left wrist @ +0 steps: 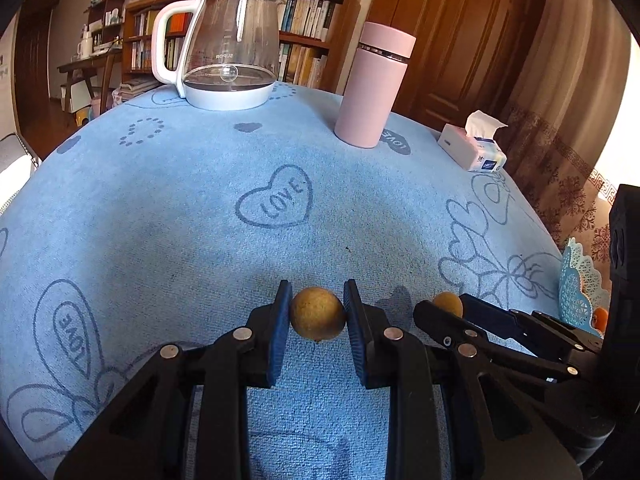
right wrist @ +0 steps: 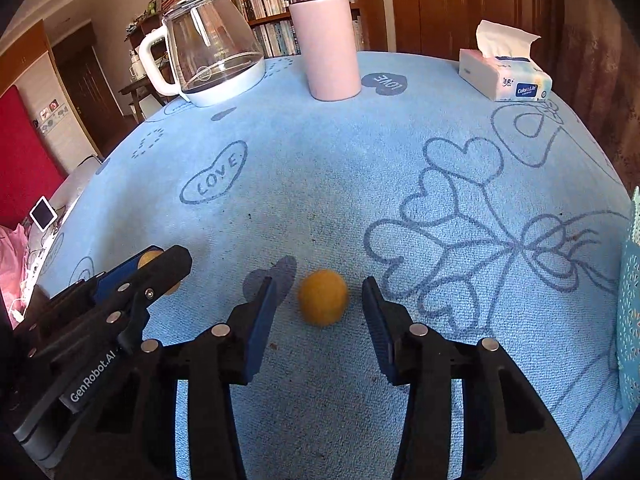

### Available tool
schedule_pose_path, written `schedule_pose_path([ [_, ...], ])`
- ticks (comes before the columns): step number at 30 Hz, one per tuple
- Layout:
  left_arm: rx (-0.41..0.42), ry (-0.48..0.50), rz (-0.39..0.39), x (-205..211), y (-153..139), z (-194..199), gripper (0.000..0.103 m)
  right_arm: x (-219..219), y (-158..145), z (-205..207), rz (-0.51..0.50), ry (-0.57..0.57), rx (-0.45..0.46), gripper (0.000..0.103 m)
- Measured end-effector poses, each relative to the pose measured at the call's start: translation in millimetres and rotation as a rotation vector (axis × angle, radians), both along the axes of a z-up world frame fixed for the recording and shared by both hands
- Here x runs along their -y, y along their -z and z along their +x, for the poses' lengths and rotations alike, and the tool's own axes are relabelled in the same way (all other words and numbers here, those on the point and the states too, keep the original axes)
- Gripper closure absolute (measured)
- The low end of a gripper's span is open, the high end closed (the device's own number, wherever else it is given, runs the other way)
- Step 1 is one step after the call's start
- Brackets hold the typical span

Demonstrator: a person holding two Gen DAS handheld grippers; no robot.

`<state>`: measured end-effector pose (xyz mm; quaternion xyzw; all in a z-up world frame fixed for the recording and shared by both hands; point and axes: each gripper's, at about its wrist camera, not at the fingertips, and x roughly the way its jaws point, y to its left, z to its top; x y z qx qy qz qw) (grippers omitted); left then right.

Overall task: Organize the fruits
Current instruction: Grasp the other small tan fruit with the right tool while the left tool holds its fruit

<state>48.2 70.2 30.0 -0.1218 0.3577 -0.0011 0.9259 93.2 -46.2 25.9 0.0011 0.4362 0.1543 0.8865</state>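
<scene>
My left gripper (left wrist: 317, 312) is shut on a small brown-yellow round fruit (left wrist: 317, 317), its blue pads touching both sides, just above the blue cloth. My right gripper (right wrist: 320, 300) is open around a second yellow round fruit (right wrist: 323, 297) that rests on the cloth, with gaps on both sides. That fruit shows in the left wrist view (left wrist: 448, 303) between the right gripper's fingers. The left gripper also shows at the left of the right wrist view (right wrist: 160, 268), with its fruit mostly hidden. A pale blue lace-pattern basket (left wrist: 580, 288) stands at the right table edge, with an orange fruit (left wrist: 600, 318) in it.
A glass kettle (left wrist: 224, 48) with white handle, a pink flask (left wrist: 374, 84) and a tissue pack (left wrist: 472, 148) stand along the far side of the table. The blue towel cloth (left wrist: 200, 220) covers the table. The basket's wall also shows at the right of the right wrist view (right wrist: 630, 300).
</scene>
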Motion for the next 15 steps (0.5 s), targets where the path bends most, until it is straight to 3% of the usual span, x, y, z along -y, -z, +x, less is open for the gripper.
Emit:
schedule_pose_path([
  [4, 0.002, 0.003, 0.002, 0.9, -0.2, -0.4, 0.076, -5.5, 2.6, 0.3, -0.066, 0.011, 0.022, 0.078],
  [15, 0.003, 0.011, 0.003, 2.7, -0.2, -0.1, 0.076, 3.9, -10.4, -16.6, -0.052, 0.038, 0.063, 0.078],
])
